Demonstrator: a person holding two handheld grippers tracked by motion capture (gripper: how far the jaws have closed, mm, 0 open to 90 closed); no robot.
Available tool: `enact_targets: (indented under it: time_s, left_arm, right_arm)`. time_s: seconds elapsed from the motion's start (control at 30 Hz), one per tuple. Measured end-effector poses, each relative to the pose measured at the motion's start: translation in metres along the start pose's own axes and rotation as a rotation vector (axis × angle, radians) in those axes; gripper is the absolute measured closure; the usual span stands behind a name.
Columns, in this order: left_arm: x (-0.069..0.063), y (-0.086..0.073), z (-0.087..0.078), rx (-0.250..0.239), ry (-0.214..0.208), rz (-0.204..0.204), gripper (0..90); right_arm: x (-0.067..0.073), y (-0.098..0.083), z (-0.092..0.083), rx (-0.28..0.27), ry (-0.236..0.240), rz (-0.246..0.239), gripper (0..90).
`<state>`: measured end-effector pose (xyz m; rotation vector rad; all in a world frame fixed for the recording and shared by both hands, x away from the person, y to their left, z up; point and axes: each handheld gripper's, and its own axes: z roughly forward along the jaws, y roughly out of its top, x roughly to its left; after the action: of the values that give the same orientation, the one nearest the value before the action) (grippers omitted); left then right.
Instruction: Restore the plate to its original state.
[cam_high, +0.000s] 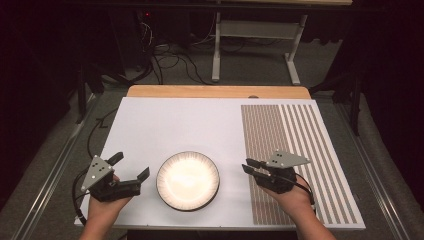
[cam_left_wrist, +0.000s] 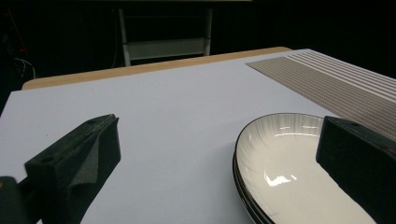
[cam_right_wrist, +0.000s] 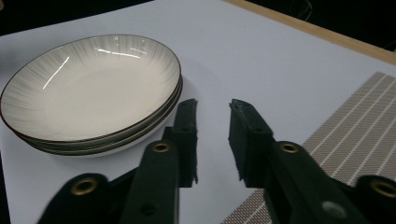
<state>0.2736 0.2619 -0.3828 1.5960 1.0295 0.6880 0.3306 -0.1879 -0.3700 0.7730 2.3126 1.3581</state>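
A short stack of white plates (cam_high: 188, 180) with dark rims sits on the white sheet (cam_high: 180, 125), near the front and between my two hands. My left gripper (cam_high: 131, 166) rests just left of the stack with its jaws wide apart and nothing between them. In the left gripper view the plates (cam_left_wrist: 289, 168) lie by the right jaw of that gripper (cam_left_wrist: 217, 126). My right gripper (cam_high: 249, 166) is right of the stack, pointing at it from over the edge of the striped mat. Its jaws (cam_right_wrist: 212, 107) stand a little apart, clear of the plates (cam_right_wrist: 88, 88) and holding nothing.
A brown and white striped placemat (cam_high: 295, 160) covers the right part of the sheet. The wooden table edge (cam_high: 215, 91) shows at the far side. Beyond it stand a white metal frame (cam_high: 255, 30) and cables (cam_high: 170, 60) on the floor.
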Motion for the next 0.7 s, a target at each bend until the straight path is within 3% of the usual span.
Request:
enact_targets:
  time_s: [0.07,0.27,0.33,0.37,0.4,0.5,0.7]
  left_arm:
    - [0.0,0.0,0.001,0.001,-0.005,-0.002,0.4]
    - [-0.004,-0.001,0.006,0.014,-0.019,0.016,0.3]
    - [-0.005,-0.001,0.006,0.012,-0.022,0.016,0.3]
    - [-0.005,0.0,0.005,0.007,-0.022,0.015,0.2]
    - [-0.005,0.0,0.005,0.007,-0.022,0.015,0.2]
    - [-0.006,0.0,0.005,0.007,-0.025,0.016,0.2]
    - [-0.008,0.001,0.007,0.011,-0.026,0.029,0.2]
  right_arm:
    - [0.0,-0.001,-0.003,-0.013,-0.005,0.014,65.0]
    - [-0.001,-0.007,-0.018,-0.069,-0.064,0.038,41.2]
    - [-0.002,-0.009,-0.02,-0.081,-0.063,0.051,30.0]
    - [-0.001,-0.012,-0.022,-0.091,-0.072,0.052,17.4]
    - [-0.001,-0.012,-0.022,-0.091,-0.072,0.052,17.4]
    - [-0.001,-0.017,-0.021,-0.107,-0.08,0.042,1.4]
    - [0.001,-0.02,-0.021,-0.111,-0.091,0.028,0.5]
